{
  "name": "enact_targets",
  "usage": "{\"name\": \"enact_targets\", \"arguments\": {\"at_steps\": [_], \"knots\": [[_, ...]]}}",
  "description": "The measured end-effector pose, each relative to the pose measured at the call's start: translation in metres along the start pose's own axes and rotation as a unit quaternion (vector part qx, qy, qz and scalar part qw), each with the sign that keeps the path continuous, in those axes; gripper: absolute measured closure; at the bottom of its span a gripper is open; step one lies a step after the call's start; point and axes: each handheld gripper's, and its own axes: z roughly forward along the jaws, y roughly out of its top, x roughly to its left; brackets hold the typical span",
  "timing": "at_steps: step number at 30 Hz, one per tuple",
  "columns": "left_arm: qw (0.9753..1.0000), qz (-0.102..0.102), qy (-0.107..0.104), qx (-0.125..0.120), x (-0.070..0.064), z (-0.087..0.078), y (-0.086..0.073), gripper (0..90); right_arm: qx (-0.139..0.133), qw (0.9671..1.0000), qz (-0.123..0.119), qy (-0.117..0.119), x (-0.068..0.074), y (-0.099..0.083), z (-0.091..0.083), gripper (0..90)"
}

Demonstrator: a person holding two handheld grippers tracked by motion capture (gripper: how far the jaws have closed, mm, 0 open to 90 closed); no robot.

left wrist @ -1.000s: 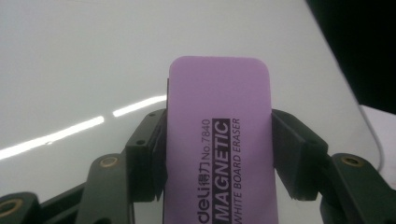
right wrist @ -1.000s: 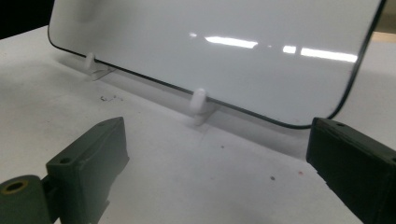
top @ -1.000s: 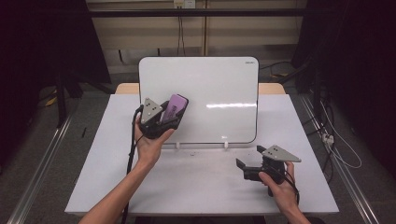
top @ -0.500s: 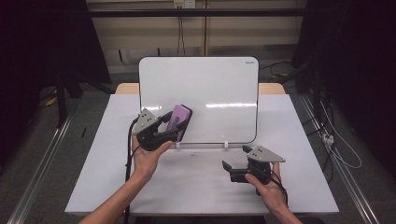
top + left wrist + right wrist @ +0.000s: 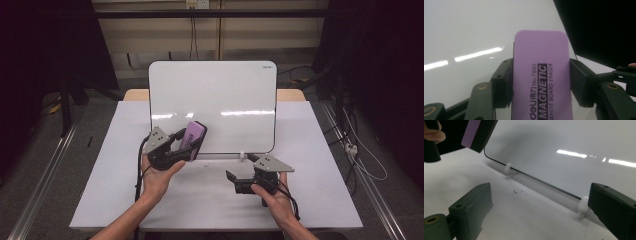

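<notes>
A white board [image 5: 215, 105] stands upright on small white feet [image 5: 508, 168] at the middle of the table. My left gripper [image 5: 186, 145] is shut on a purple magnetic whiteboard eraser [image 5: 193, 136], held in front of the board's lower left corner. In the left gripper view the eraser [image 5: 541, 55] sits lengthwise between the jaws of the left gripper [image 5: 541, 86], with the board [image 5: 474, 30] behind it. My right gripper [image 5: 235, 177] is low over the table before the board's bottom edge. Its jaws [image 5: 541, 212] stand wide open with nothing between them.
The white table [image 5: 320, 170] has bare surface left and right of the board. A few tiny dark specks [image 5: 519, 192] lie near the board's base. Cables [image 5: 360, 155] run over the floor on the right, and metal rails flank the table.
My left gripper has come down and towards the person with the eraser, now by the board's lower left corner. My right gripper has moved left along the board's front.
</notes>
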Motion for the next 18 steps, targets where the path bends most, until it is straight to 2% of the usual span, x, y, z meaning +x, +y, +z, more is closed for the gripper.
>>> {"name": "enact_targets", "arguments": {"at_steps": [7,9,11,15,18], "knots": [[0.9999,-0.01,-0.001,-0.008,-0.005,-0.001,0.0,41.2,-0.017,0.9995,0.012,0.023,0.009,0.006,0.006,5.7],[0.9999,-0.01,-0.001,-0.009,-0.007,0.0,0.001,41.1,-0.031,0.9989,0.006,0.034,0.012,0.007,0.009,5.2],[0.9998,-0.017,0.0,-0.012,-0.008,0.001,0.003,41.2,-0.045,0.9978,0.009,0.047,0.015,0.009,0.011,5.2],[0.9993,-0.031,-0.001,-0.021,-0.009,0.005,0.006,41.2,-0.064,0.9962,0.015,0.058,0.019,0.015,0.015,7.0],[0.999,-0.035,0.002,-0.027,-0.011,0.008,0.009,41.2,-0.086,0.9945,0.016,0.058,0.022,0.018,0.017,12.5]]}}
